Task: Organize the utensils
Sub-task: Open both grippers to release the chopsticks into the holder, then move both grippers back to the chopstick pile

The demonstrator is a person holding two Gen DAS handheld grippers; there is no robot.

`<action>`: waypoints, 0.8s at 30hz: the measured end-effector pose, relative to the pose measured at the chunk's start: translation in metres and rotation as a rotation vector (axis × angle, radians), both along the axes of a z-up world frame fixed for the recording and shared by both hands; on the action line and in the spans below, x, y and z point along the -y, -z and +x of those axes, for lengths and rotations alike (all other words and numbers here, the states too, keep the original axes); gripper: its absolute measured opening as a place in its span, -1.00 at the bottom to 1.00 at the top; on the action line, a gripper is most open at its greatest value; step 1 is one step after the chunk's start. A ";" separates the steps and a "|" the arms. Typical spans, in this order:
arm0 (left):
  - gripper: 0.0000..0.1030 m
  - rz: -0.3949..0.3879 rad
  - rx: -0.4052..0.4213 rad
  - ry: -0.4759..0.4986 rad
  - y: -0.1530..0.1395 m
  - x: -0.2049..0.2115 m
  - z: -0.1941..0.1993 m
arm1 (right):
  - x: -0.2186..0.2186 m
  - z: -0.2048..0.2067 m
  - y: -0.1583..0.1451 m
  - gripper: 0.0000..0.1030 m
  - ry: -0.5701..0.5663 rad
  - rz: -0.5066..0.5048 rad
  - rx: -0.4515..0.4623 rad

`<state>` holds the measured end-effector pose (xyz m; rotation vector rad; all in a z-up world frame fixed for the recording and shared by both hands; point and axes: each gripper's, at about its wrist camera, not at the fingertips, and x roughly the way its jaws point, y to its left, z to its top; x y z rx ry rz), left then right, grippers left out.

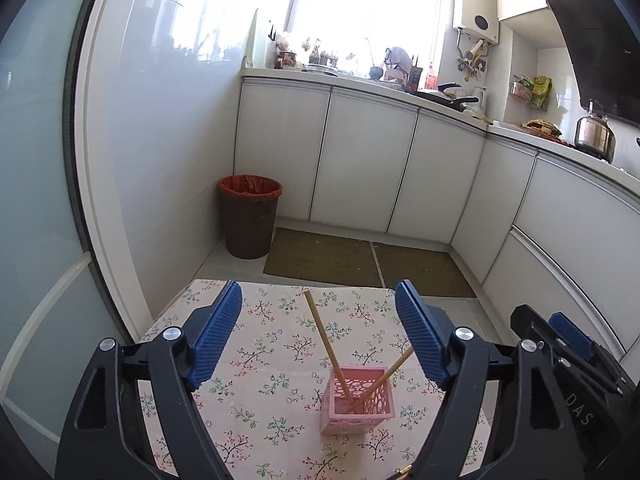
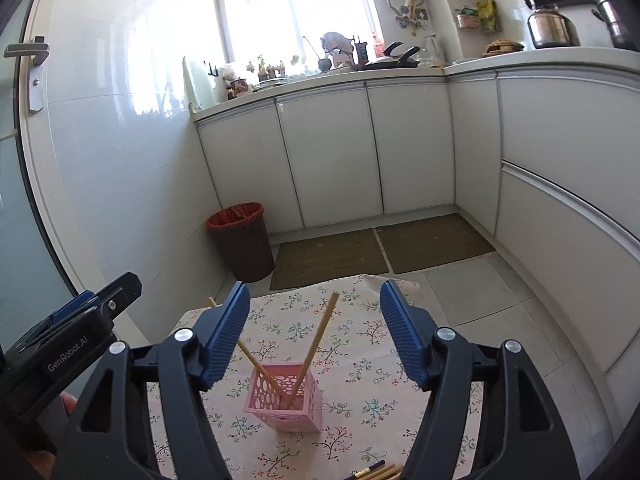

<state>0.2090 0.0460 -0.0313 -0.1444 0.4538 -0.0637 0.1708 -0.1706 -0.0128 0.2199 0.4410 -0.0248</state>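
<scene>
Left tongs [image 1: 318,334]: your left tongs stand wide apart and hold nothing; their blue pads frame the lower middle of the left wrist view, above the counter.
Right tongs [image 2: 314,334]: these are also spread wide with nothing between the pads. In the left wrist view they show at the lower right edge, and there I cannot tell their state.
Pink basket [image 1: 357,400]: it stands upright on the counter, in the lower middle of both views, between the pads and below them.
Two chopsticks [image 1: 325,336]: both stand in the pink basket with their lower ends together inside. One leans to the upper left of the frame, the other to the right, so they make a V shape.
More chopsticks [image 2: 380,472]: some lie flat on the counter at the bottom edge of the right wrist view, apart from the basket; how many, I cannot tell.
Counter [image 1: 260,360]: you see it covered with a cloth with a flower pattern.
Bin [image 1: 249,216]: it stands on the floor, left of centre in the frame, next to the white cabinets.
</scene>
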 end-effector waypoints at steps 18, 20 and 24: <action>0.86 -0.021 -0.132 0.072 0.029 0.004 -0.046 | 0.044 -0.085 0.014 0.87 0.197 -0.012 -0.104; 0.86 -0.012 -0.188 0.101 0.040 0.009 -0.043 | 0.057 -0.098 0.026 0.87 0.234 0.014 -0.153; 0.86 0.015 -0.331 0.196 0.066 0.028 -0.032 | 0.087 -0.122 0.061 0.87 0.294 0.098 -0.283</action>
